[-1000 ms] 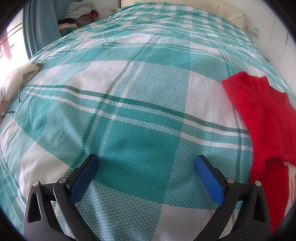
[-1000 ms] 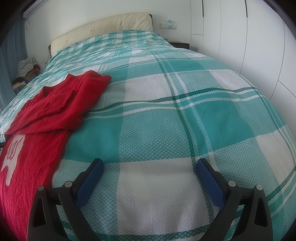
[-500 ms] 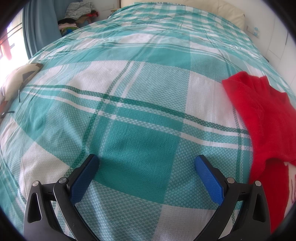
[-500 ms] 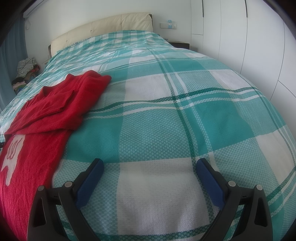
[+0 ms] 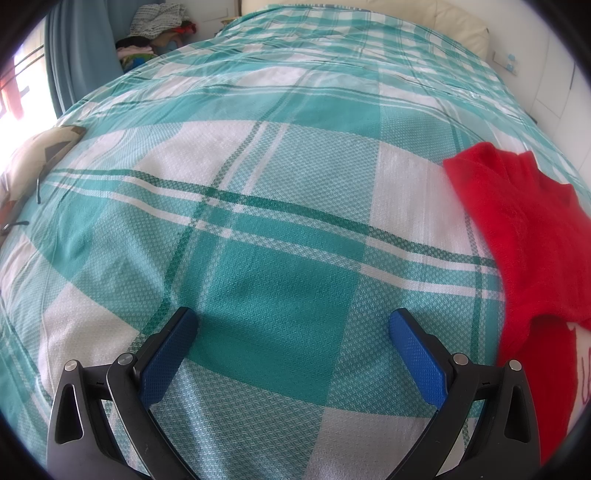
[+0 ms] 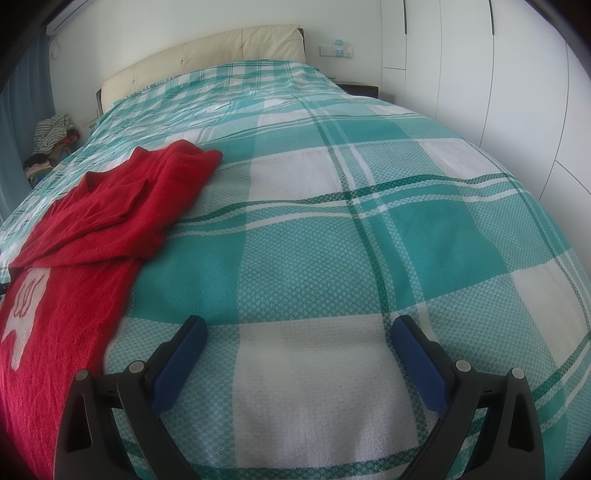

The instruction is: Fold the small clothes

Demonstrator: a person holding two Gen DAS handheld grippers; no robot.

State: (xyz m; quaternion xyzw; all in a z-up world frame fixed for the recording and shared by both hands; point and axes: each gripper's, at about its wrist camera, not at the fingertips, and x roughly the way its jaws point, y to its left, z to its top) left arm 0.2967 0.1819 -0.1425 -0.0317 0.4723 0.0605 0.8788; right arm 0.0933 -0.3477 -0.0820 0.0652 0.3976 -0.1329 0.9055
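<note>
Looking along the left wrist view, the left gripper (image 5: 293,326) sits at the bottom of the frame with its two blue-padded fingers (image 5: 168,360) spread wide and nothing between them, only the teal-and-white checked bedspread (image 5: 258,206) showing in the gap. A red sweater (image 5: 524,236) lies on the bedspread along the right edge of the frame, well apart from the fingers, with a sleeve folded across its upper part and a patch of white pattern just visible at the lower right. At the upper left a blue curtain (image 5: 81,51) hangs beside a heap of mixed clothes (image 5: 155,26), and a beige cushion (image 5: 33,162) pokes in from the left edge. A cream headboard (image 5: 443,14) crosses the top right.

From the right wrist view, the right gripper (image 6: 299,328) is likewise released, its fingers (image 6: 419,363) set wide apart over a white square of the bedspread (image 6: 369,236) and holding nothing. The red sweater (image 6: 110,221) fills the left side of the frame, lying flat on the bed with a sleeve laid over the body; a white motif (image 6: 24,314) shows on its lower left part. The sweater's edge runs just beside the left finger without clearly touching it. The cream headboard (image 6: 207,55) stands at the top centre, white wardrobe doors (image 6: 498,92) line the right side, and the clothes heap (image 6: 51,136) sits at the far left.
</note>
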